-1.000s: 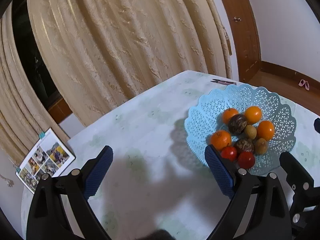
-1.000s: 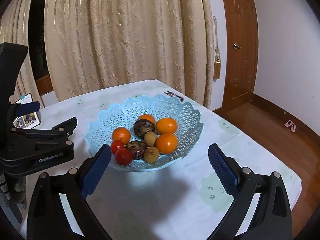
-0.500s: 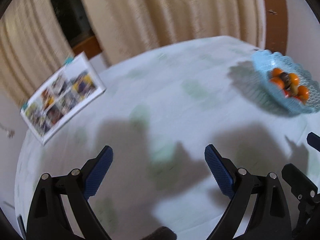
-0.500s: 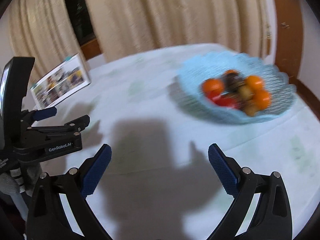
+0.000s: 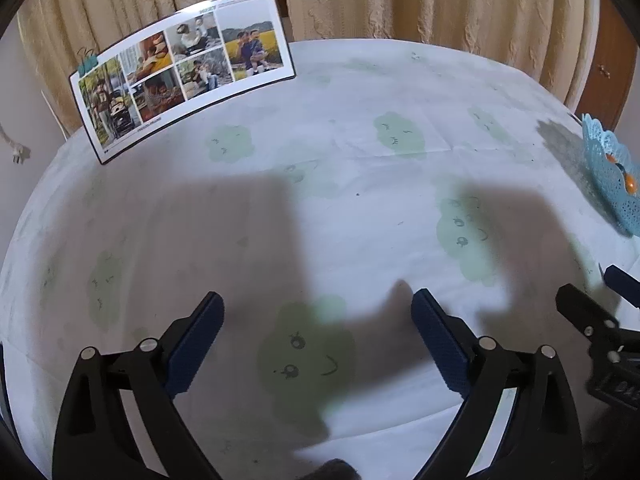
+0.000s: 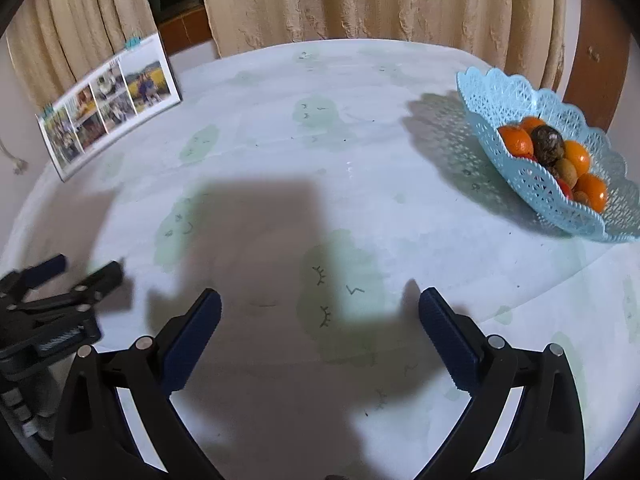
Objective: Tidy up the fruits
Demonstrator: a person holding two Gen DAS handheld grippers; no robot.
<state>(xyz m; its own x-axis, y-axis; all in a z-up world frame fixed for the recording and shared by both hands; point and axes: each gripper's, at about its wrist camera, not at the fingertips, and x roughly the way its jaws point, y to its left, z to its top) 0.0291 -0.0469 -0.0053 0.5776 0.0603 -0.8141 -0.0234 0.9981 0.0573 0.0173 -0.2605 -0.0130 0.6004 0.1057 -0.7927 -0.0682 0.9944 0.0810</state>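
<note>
Left gripper (image 5: pixel 316 320) and right gripper (image 6: pixel 320 316) released, empty, angled down over table (image 6: pixel 360 184), fruit basket (image 6: pixel 520 120) far right.

- A home dining room: table (image 6: pixel 360 168) under a printed cloth
- Family photo board (image 5: pixel 180 68)
- Curtains (image 6: pixel 360 0), wooden door (image 6: pixel 592 40)

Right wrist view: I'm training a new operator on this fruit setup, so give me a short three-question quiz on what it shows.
1. True or false: the right gripper is shut on an orange.
2. Where does the light blue lattice plastic fruit basket sit: A) left edge, B) right side, C) between the fingers?
3. Fill in: the upright photo collage card stands at the table's far ____ side.

Key: 1. False, it is open and holds nothing. 2. B. 3. left.
</note>
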